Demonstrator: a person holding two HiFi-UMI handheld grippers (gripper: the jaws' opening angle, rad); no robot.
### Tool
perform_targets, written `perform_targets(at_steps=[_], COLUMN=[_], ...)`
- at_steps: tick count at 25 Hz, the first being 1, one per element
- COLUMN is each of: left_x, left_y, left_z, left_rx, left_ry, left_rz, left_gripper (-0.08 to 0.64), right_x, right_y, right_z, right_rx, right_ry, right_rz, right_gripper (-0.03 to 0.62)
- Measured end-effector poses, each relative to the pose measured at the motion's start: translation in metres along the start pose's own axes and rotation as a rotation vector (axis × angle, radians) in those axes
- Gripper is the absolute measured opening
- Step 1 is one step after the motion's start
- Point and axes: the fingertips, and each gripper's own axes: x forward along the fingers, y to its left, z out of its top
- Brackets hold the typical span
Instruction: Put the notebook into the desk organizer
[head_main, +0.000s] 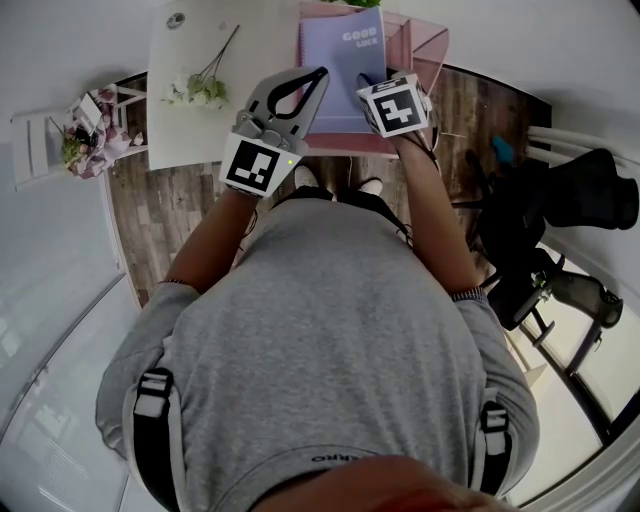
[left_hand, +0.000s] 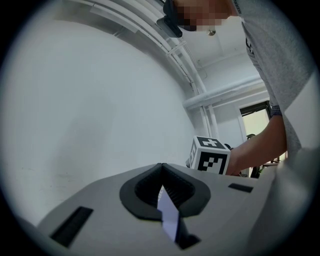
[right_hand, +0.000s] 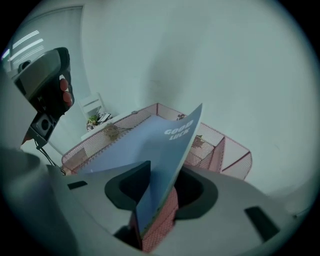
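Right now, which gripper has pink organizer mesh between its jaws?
The right gripper: pink desk organizer mesh lies under the notebook between its jaws. The left gripper pinches only a lavender notebook edge.

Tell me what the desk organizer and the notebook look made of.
Desk organizer: looks like pink-coated metal wire mesh, going by its see-through grid walls with solid rims. Notebook: likely paper under a smooth, matte lavender card cover, which is thin with white printed lettering.

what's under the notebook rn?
The pink mesh desk organizer; its walls show beside and beyond the notebook. Whatever lies in the organizer beneath the cover is hidden.
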Motion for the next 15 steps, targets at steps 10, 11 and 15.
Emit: perform_targets(at_steps=[10, 11, 15], left_x=[0.0, 0.0, 0.0], left_y=[0.001, 0.001, -0.002], left_z=[-0.003, -0.003, -0.002], left_rx=[-0.006, -0.004, -0.006], left_ry=[0.003, 0.005, 0.006], left_rz=[-0.002, -0.002, -0.001], left_gripper=[0.019, 0.02, 0.02], right_x=[0.003, 0.004, 0.004], right_y=[-0.009, -0.01, -0.02], right_z=[-0.002, -0.002, -0.006], right_rx=[-0.064, -0.066, -0.086], right_ry=[0.034, 0.033, 0.051], right_rz=[-0.077, -0.083, -0.117], right_gripper=[0.199, 0.209, 0.28])
